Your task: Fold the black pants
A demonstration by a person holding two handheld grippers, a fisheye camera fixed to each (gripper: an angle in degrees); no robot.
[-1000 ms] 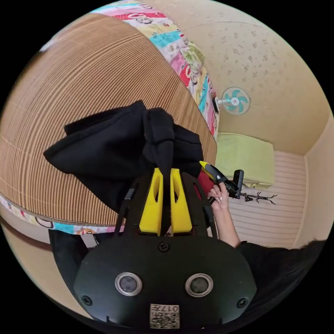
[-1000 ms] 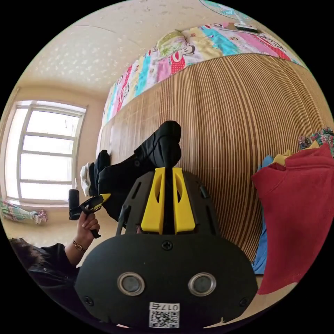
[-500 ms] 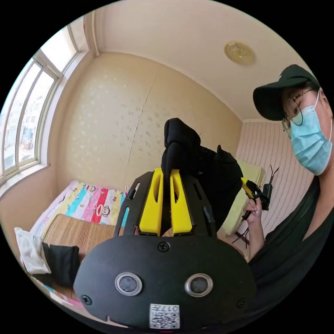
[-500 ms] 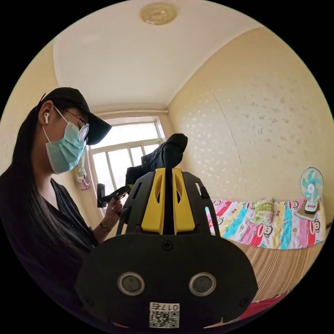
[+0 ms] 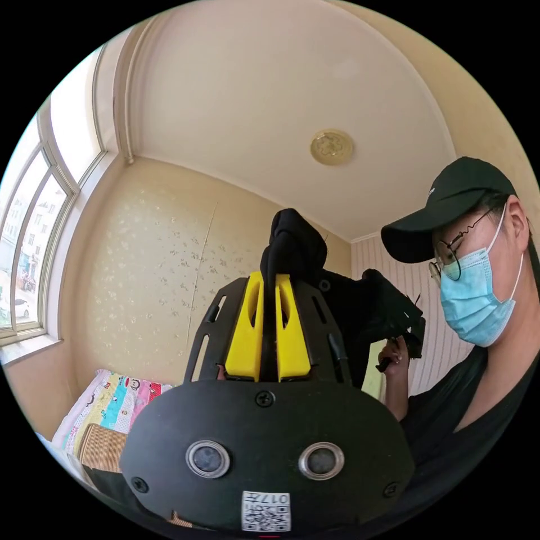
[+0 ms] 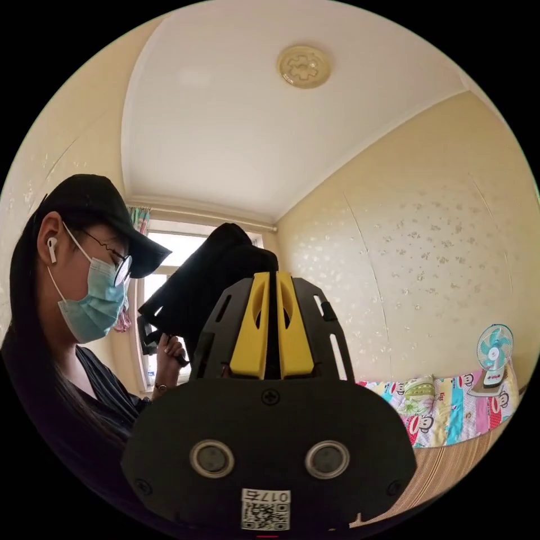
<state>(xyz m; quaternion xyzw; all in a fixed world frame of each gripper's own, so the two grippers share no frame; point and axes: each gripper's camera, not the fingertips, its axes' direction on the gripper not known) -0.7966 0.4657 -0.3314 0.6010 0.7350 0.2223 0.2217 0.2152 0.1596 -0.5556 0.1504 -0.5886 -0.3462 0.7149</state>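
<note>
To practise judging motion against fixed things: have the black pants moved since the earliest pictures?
Yes. The black pants, then lying on the striped mat, now hang lifted above it, near the ceiling lamp, clamped by the left gripper.

Ceiling rosette [image 5: 332, 147], window [image 5: 34, 225], fan [image 6: 494, 355], patchwork bedspread [image 6: 450, 408].

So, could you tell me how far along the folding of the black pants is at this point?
Done: both grippers have a grip. The left gripper is shut on the black pants, and the right gripper pinches the same dark cloth. In hand: the pants are held up in the air in front of the person, bunched. Left: no neat fold shows yet, so laying them on the striped mat and folding remain.
</note>
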